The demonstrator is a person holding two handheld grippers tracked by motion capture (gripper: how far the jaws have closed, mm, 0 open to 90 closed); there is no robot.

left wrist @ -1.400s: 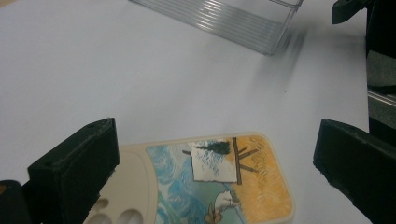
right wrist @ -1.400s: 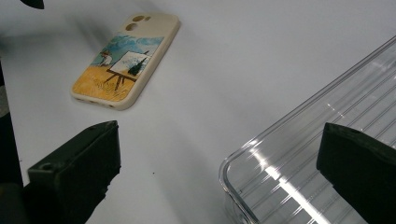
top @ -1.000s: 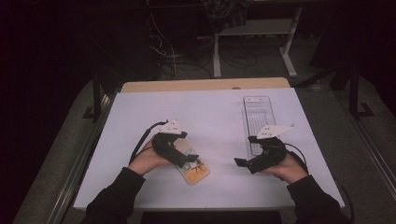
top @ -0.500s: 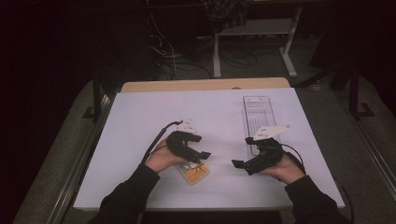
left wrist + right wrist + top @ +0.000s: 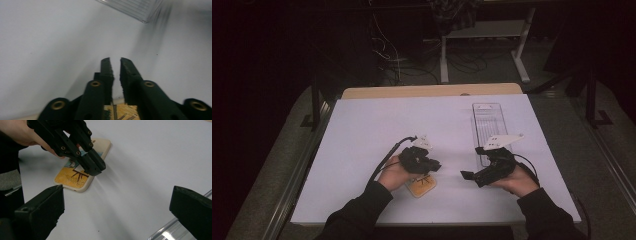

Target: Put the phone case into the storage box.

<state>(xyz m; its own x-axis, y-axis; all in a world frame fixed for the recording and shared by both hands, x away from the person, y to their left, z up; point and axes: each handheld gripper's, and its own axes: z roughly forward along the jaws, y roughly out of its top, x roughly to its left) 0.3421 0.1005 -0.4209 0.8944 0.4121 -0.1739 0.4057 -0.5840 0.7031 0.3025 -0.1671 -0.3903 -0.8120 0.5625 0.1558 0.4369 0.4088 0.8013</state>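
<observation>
Hovering over the phone case (image 5: 79,167), the left tongs (image 5: 96,168) have just been closing to a narrow empty gap, hiding part of its picture. Earlier they stood beside it. Right tongs (image 5: 468,176) gape wide near the clear tray (image 5: 488,120) on the desk (image 5: 362,125).

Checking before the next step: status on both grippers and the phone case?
Left gripper just closed, nothing between the jaws, hovering over the phone case. Right gripper open, empty. Case flat on the white table. Clear tray off to the side; nothing obstructing.
</observation>
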